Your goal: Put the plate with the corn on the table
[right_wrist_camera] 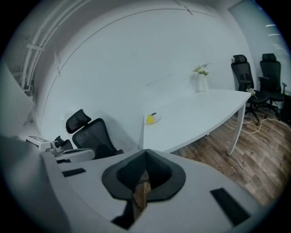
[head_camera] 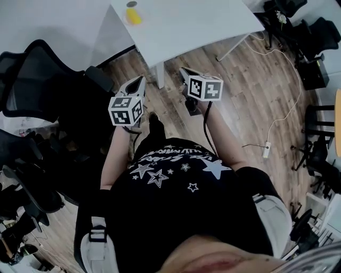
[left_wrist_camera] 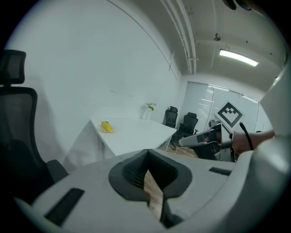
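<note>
Person: in the head view, a black shirt with white stars fills the bottom of the picture. Both arms reach forward.
Left gripper: held in front of the body, over the wood floor. In its own view its jaws are pressed together with nothing between them. Only a thin strip of floor shows there.
Right gripper: just beside the left one and pointing the same way. Its own view shows its jaws also together and holding nothing.
Left gripper view only: the right gripper shows from the side, with its marker cube on top. A long lamp glows on the ceiling.
Black chair: stands to the person's left. The right gripper view shows its headrest and mesh back.
Table: white, ahead of both grippers and well apart from them.
Plate: already on the table, near the far edge by the wall. No gripper touches it.
Corn: yellow, lying on the plate. It shows in the left gripper view too.
Vase with flowers: at the back of the table, clear in both gripper views.
Far chairs: black ones past the end of the table.
Cable: lies on the floor to the right, seen from the head view.
</note>
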Demonstrator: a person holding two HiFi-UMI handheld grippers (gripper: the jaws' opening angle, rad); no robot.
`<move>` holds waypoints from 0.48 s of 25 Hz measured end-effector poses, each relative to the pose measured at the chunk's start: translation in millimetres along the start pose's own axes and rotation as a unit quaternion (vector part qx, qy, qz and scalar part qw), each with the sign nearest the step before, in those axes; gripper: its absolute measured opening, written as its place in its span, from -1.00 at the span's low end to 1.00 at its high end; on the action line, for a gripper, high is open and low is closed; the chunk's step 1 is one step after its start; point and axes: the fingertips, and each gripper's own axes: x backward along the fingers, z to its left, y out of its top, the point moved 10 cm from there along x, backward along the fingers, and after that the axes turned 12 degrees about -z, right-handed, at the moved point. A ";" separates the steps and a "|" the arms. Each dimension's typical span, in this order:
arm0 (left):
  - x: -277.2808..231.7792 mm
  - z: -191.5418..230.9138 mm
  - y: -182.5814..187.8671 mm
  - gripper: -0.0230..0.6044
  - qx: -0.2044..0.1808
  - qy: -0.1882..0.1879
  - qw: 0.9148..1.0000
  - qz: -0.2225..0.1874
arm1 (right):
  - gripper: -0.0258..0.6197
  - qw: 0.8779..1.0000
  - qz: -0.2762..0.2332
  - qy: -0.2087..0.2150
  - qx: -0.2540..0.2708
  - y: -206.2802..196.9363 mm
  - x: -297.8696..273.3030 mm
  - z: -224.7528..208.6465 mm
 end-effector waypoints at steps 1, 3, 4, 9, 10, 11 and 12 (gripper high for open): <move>5.6 -4.6 1.6 -0.91 -0.002 0.002 1.000 -0.003 | -0.90 1.000 -0.001 0.004 0.005 1.2 6.3 3.6; 16.5 -13.3 3.7 -0.91 -0.004 0.007 1.000 -0.009 | -0.90 1.000 -0.002 0.012 0.013 2.3 19.1 9.8; 21.6 -17.6 4.1 -0.91 -0.005 0.009 1.000 -0.012 | -0.90 1.000 -0.003 0.015 0.017 2.1 25.7 12.3; 46.4 -42.8 -0.5 -0.91 -0.008 0.015 1.000 -0.019 | -0.90 0.999 -0.006 0.022 0.026 -9.9 61.1 17.4; 51.0 -48.2 -2.4 -0.91 -0.007 0.015 1.000 -0.019 | -0.90 0.999 -0.005 0.023 0.025 -13.8 68.4 18.1; 55.3 -53.3 -4.1 -0.91 -0.007 0.013 1.000 -0.020 | -0.90 0.999 -0.004 0.025 0.025 -17.8 74.8 19.0; 59.0 -58.0 -5.5 -0.91 -0.007 0.012 1.000 -0.022 | -0.90 0.999 -0.004 0.027 0.026 -21.4 80.3 20.0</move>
